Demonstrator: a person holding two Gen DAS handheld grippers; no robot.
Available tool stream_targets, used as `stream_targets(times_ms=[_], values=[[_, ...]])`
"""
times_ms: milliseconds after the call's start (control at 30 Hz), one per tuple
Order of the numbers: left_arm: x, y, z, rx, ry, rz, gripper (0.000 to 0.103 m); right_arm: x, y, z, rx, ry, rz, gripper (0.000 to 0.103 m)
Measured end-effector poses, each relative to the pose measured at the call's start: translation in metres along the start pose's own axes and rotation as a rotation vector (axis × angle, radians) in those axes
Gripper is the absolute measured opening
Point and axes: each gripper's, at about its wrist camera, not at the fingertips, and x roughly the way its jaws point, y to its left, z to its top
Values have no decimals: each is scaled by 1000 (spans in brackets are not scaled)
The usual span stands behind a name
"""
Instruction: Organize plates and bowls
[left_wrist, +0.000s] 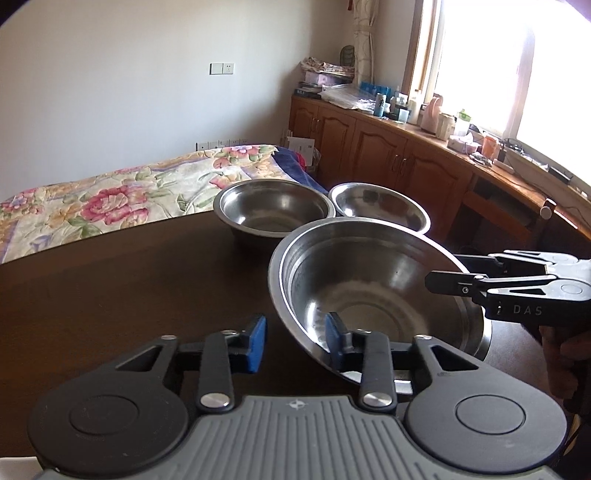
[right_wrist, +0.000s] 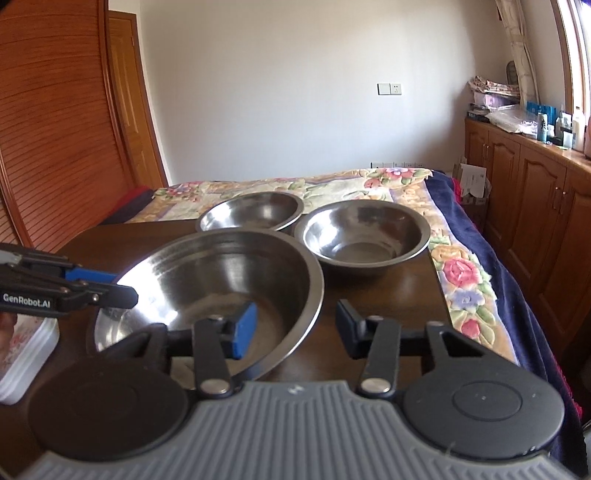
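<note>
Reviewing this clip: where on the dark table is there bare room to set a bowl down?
The dark wooden table lies bare left of the large steel bowl, in front of the two smaller steel bowls, out to the floral bedspread. The right side is crowded: all three bowls cluster there, with both open grippers straddling the large bowl's rim.

Both wrist cameras sat low and close over the counter (left_wrist: 110, 288), the left looking across from its left edge toward the window, the right from its right edge toward the bed (right_wrist: 461, 266), sharing the three steel bowls (right_wrist: 229, 280) between them.
</note>
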Motion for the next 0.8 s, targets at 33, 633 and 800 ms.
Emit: stream_targets(times_ms=[33, 633, 800], values=[[1, 0, 0, -4, 1, -2, 31, 0, 0, 0, 4, 2, 4, 44], [-9, -7, -4, -24, -16, -1, 26, -3, 2, -2, 42, 0, 23, 35], [-25, -9, -9, -25, -34, -12, 26, -12, 9, -3, 34, -15, 27, 35]])
